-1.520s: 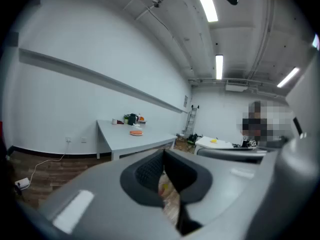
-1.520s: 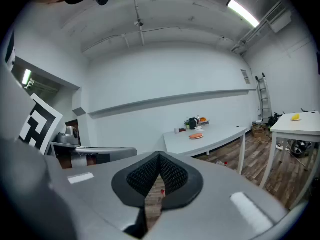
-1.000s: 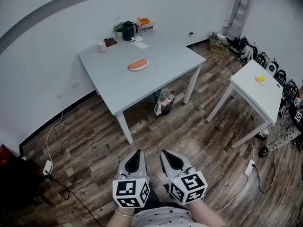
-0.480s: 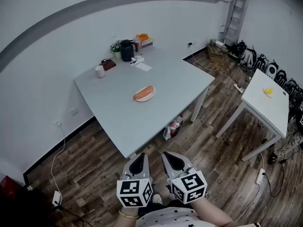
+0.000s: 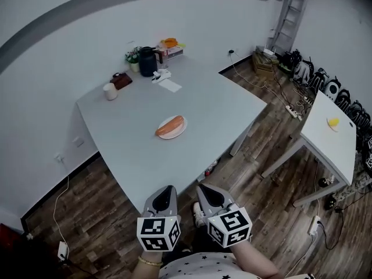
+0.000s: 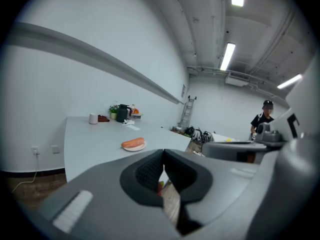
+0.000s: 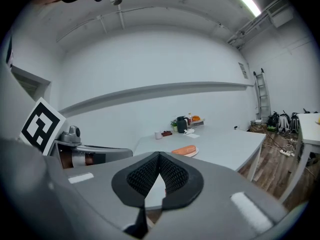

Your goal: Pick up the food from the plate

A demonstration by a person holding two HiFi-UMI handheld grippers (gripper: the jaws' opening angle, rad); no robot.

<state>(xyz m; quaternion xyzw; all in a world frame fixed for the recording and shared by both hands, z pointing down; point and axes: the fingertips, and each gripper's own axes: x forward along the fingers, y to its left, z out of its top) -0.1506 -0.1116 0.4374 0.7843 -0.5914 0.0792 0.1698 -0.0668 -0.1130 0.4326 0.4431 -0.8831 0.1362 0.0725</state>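
Observation:
An orange sausage-shaped food [image 5: 170, 125] lies on a small white plate [image 5: 175, 133] in the middle of the grey table [image 5: 133, 150]. The same food [image 6: 132, 142] [image 7: 184, 150] shows far ahead in both gripper views. My left gripper [image 5: 168, 189] and right gripper [image 5: 201, 189] are held side by side near the table's front corner, well short of the plate. Both have their jaws shut with nothing between them.
At the table's far end stand a white cup [image 5: 109, 91], a dark jug [image 5: 147, 61], a small plant and boxes. A second white table [image 5: 331, 141] with a yellow thing on it stands at the right. A person [image 6: 263, 119] is in the background. Cables and gear lie along the wall.
The grey table and plate have come closer and lower in the head view as I walked towards them. Both grippers have stayed shut, side by side.

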